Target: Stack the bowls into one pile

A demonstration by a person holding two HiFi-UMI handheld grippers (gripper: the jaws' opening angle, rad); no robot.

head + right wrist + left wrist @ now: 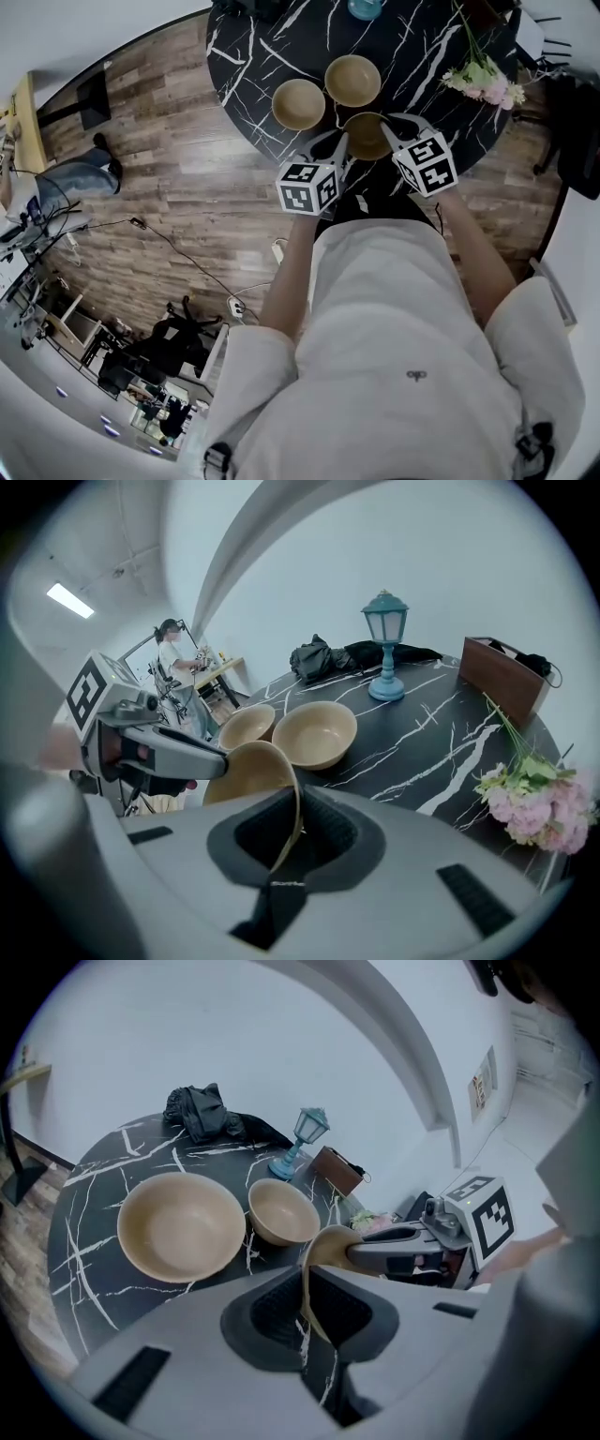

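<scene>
Bowl (366, 136), smooth, tan, thin-rimmed: our left gripper (307, 1293) and right gripper (286, 827) jaws clamp its opposite edges. Veined black tabletop (253, 56) lies beyond the jaws.

The person wears a white short-sleeved shirt (394, 319) (small dark emblem (416, 375) toward 6 o'clock). The left claw (337, 142) and right claw (392, 127) are grey, each with a white cube (307, 187) of black square markers.

Looking like an office-lab space: cables (187, 255) are trailing across the wood floor (169, 122) left of the left gripper (343, 142), office chairs (183, 330) and desks (26, 120) sitting beyond.
</scene>
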